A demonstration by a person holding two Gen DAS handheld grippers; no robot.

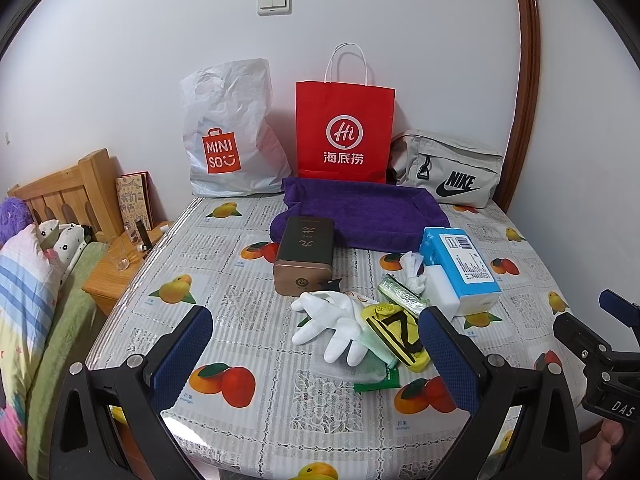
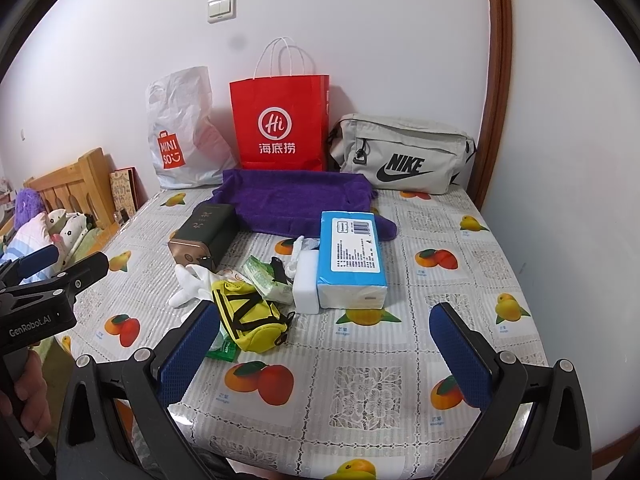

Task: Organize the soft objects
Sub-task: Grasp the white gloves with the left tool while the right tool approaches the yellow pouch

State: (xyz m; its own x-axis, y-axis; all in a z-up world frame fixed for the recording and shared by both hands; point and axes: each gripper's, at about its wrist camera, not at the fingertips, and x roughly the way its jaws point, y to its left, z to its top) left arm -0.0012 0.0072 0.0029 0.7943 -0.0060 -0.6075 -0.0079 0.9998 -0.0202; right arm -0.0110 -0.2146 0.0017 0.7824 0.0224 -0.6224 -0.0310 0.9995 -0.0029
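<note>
Both grippers hang over the near edge of the table (image 1: 248, 432) with jaws wide apart and nothing between them: the left gripper (image 1: 316, 344) at the bottom of its own view, the right gripper (image 2: 324, 344) at the bottom of its view.

The soft things lie in one heap at mid-frame. There is one white glove (image 1: 332, 320), one yellow pouch (image 1: 396, 332) with black straps touching it, and one green packet (image 1: 380, 376) partly under both. Just beside them, to the right in the left view, sits one blue tissue pack (image 1: 460, 264) against one white block (image 1: 440, 288).

One dark tin (image 1: 306, 254) stands left of centre, its far end resting on one purple towel (image 1: 360, 212).

Along the wall at the top of the frame stand three bags: one white bag (image 1: 228, 136), one red bag (image 1: 344, 132) and one grey bag (image 1: 452, 172).
</note>
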